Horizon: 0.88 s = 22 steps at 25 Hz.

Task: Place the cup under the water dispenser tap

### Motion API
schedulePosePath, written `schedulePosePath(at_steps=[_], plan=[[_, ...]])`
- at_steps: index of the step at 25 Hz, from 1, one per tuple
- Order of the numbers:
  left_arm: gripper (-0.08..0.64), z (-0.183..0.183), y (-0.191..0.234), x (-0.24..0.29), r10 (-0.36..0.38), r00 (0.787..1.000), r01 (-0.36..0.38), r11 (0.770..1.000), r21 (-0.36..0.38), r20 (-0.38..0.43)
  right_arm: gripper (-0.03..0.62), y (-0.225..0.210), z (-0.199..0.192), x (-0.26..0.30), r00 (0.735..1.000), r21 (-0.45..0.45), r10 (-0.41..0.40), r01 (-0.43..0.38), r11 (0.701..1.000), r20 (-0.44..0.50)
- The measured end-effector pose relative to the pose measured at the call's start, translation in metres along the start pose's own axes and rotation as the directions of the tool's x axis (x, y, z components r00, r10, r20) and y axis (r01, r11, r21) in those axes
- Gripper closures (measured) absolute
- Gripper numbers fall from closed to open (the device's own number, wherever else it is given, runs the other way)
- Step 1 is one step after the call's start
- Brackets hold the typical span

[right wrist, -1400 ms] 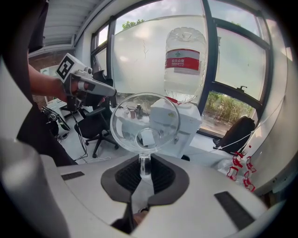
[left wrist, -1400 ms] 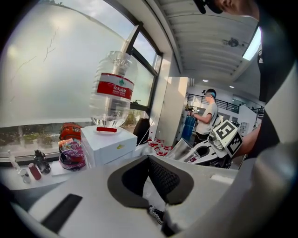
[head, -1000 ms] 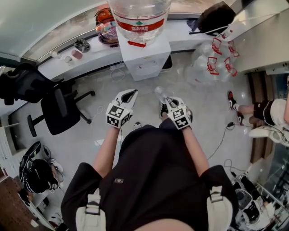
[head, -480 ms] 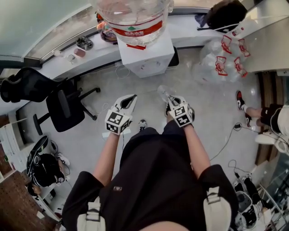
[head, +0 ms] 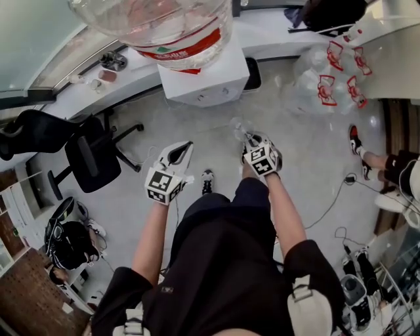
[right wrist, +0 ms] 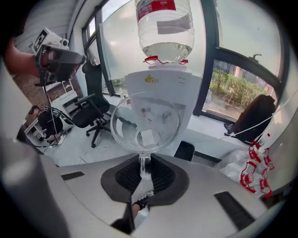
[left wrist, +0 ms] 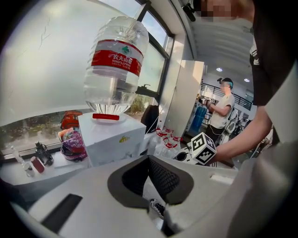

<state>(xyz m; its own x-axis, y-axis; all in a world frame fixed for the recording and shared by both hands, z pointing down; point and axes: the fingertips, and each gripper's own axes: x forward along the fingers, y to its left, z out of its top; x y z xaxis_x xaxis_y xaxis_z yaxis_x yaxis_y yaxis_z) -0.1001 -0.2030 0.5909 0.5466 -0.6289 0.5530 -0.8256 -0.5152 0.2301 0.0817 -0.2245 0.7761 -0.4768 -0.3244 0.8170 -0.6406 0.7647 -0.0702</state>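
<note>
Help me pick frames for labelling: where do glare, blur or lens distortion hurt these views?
Head view: the water bottle at the top edge is smeared and bulging, floor evenly lit. Left gripper view: strong fisheye, black corners, washed-out window behind the bottle. Right gripper view: the clear cup in the right claw is sharp, though the dispenser shows warped through it.

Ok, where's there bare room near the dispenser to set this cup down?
Right of the dispenser, the ledge is bare between a black pad and the backpack. Left of it is crowded: a bag and small items. The floor in front is open between the chair and the clear bags.
</note>
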Motion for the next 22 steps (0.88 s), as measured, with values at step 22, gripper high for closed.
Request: schedulePosePath(at_steps=[22], plan=[[0.561,-0.070,0.011,0.046,0.005,0.994,-0.011,0.998,-0.054,-0.113,0.578,-0.057,-0.034,0.167,0.996,0.092,-0.009,0.017,0.996,-0.089]])
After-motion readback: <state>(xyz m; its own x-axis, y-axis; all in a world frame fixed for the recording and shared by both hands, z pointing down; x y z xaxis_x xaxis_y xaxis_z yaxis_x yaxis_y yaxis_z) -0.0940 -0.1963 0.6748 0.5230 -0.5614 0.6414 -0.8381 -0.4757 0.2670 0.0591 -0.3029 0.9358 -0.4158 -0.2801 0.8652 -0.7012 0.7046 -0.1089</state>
